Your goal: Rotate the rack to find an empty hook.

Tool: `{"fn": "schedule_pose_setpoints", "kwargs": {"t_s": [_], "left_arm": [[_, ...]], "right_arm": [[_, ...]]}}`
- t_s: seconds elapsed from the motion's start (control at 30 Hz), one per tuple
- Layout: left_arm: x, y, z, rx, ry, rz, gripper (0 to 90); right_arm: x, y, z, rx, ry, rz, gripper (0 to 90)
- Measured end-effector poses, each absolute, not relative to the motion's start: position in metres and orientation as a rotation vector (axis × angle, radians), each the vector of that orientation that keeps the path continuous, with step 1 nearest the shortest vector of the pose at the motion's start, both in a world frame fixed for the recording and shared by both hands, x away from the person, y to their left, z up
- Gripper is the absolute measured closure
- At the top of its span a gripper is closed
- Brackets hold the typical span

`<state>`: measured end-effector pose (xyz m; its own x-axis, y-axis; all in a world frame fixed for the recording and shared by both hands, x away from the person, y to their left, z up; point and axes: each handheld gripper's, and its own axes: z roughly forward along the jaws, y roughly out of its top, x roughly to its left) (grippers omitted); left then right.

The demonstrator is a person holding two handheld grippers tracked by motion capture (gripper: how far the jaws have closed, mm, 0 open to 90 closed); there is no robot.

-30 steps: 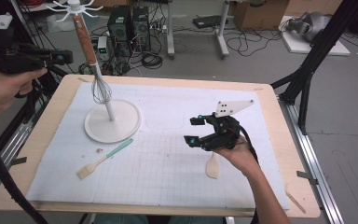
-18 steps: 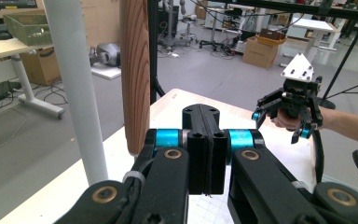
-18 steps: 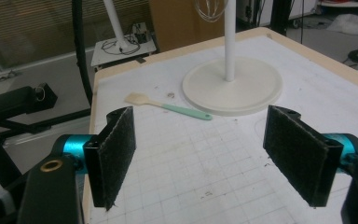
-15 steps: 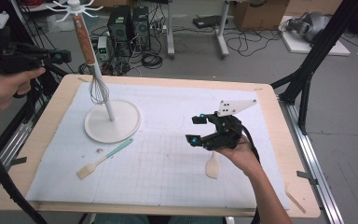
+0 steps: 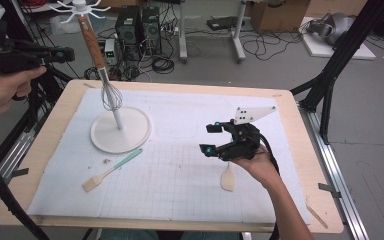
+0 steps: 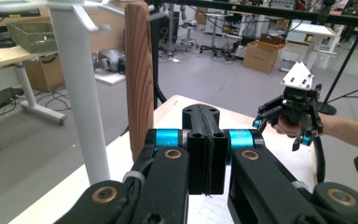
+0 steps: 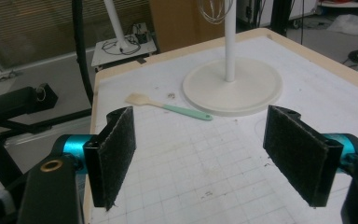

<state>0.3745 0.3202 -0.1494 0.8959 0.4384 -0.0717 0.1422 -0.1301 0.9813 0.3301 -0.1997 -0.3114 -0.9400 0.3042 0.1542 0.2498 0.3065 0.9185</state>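
The whisk (image 5: 104, 75) hangs on the rack (image 5: 121, 131) at the mat's far left, long axis near upright. The left gripper (image 6: 204, 140), jaws fully closed and empty, sits just beside its wooden handle. The right gripper (image 7: 200, 156) hovers wide open and empty; the spatula (image 5: 112, 169) lies to its left, handle toward the rack, mat open around it.

Open tongs (image 7: 200, 158) above gridded mat (image 7: 205, 163), teal-handled spatula (image 7: 168, 106) beyond.
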Motion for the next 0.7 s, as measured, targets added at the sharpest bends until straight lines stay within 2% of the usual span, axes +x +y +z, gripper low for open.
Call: {"fn": "schedule_pose_setpoints", "kwargs": {"t_s": [0.7], "left_arm": [[0.387,0.320,-0.125,1.662,0.453,0.303,89.5]], "right_arm": [[0.332,-0.206,-0.307,0.533,2.499,1.732,24.4]]}}
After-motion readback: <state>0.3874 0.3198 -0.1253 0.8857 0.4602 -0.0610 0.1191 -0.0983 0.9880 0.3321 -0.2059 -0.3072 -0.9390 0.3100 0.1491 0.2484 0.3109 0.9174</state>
